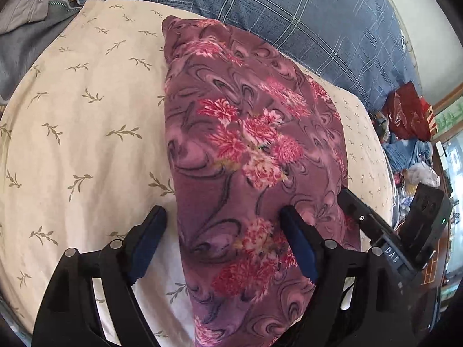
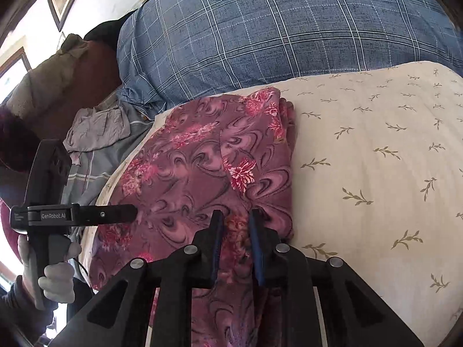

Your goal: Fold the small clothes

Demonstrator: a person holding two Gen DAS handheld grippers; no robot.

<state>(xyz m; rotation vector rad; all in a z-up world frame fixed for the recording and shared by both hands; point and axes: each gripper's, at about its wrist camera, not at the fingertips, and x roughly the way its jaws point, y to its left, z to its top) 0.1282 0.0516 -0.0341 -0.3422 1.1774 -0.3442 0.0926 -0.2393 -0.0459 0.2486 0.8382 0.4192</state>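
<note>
Both wrist cameras look steeply down, close over the floral garment [image 1: 254, 156] on the cream sheet [image 1: 81, 133], from opposite sides.

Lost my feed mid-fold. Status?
Left gripper open over floral garment. Right gripper pinching its near edge. Nothing in the way.

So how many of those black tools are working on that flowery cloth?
2: the left tool open over the flowery cloth, the right tool pinching its near edge.
</note>
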